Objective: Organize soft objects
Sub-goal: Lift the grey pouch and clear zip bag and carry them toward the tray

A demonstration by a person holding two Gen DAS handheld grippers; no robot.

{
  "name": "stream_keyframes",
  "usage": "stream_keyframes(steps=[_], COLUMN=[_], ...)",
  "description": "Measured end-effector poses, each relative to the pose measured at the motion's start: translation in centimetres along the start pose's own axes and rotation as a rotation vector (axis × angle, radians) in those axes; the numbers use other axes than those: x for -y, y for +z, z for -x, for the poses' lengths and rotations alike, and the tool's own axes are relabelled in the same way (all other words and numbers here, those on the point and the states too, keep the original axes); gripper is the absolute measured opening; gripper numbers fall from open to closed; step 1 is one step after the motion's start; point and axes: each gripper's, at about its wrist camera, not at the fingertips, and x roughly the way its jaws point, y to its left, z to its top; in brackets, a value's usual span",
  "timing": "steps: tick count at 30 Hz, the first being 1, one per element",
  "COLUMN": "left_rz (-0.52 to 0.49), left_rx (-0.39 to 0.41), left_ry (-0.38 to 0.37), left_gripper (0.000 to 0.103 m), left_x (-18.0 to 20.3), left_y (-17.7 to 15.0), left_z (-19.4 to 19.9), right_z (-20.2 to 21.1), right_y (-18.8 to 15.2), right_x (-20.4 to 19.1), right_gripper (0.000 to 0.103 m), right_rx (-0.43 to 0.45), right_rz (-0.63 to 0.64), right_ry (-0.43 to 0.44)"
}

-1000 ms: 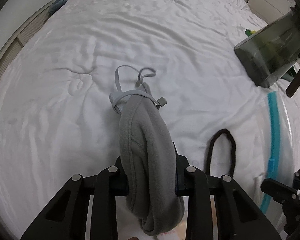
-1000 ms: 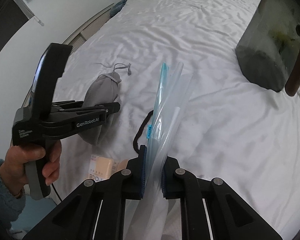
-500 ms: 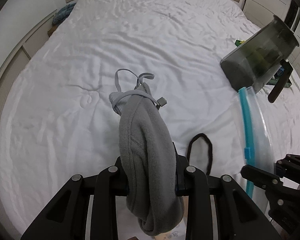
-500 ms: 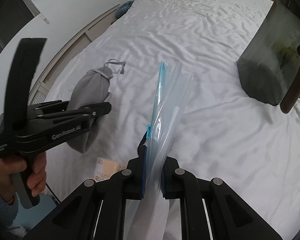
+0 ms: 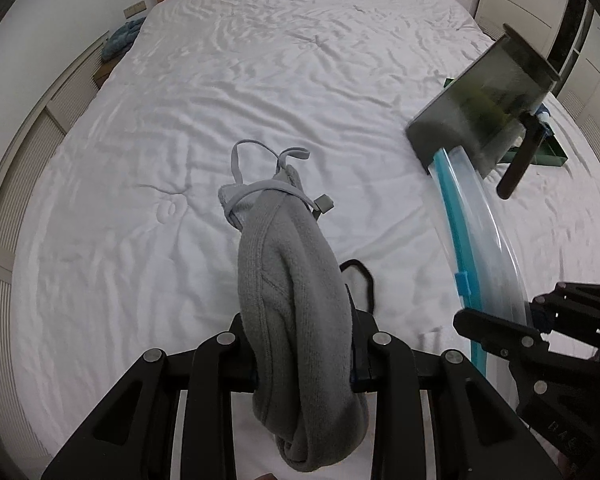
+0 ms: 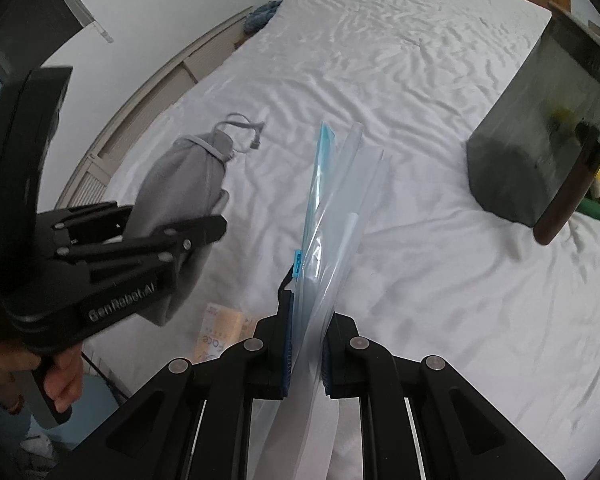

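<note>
A grey fleece bundle [image 5: 296, 304] is pinched by the left gripper [image 5: 304, 364], a clear zip bag [image 6: 332, 216] by the right gripper [image 6: 305, 344], above the white bed [image 5: 260, 80]

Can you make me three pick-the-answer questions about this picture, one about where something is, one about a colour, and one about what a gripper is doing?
1. Where is the dark see-through bin?
A. On the white bed
B. On the floor
C. On a shelf

2. What colour is the zip strip on the clear bag?
A. Red
B. Blue
C. Yellow

3. What is the left hand-held gripper doing?
A. Hanging open and empty
B. Squeezing a grey fleece bundle
C. Holding a book

Answers:
1. A: the dark see-through bin stands on the white bed.
2. B: the clear bag in the right hand-held gripper has a blue strip along its edge.
3. B: the left hand-held gripper is shut on the grey fleece bundle, which is lifted off the sheet.
</note>
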Motion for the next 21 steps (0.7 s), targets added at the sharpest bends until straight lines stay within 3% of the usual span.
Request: stream_keyframes(steps=[21], left_rz=[0.009], left_rx=[-0.026], left_ry=[0.008], left_gripper=[0.025], left_x=[5.9], left_y=[0.4], left_z=[2.5], right_z=[7.6], right_y=[-1.2], right_x=[4.7], right_gripper=[0.01], right_rx=[0.011], right_rz=[0.034], right_ry=[0.035])
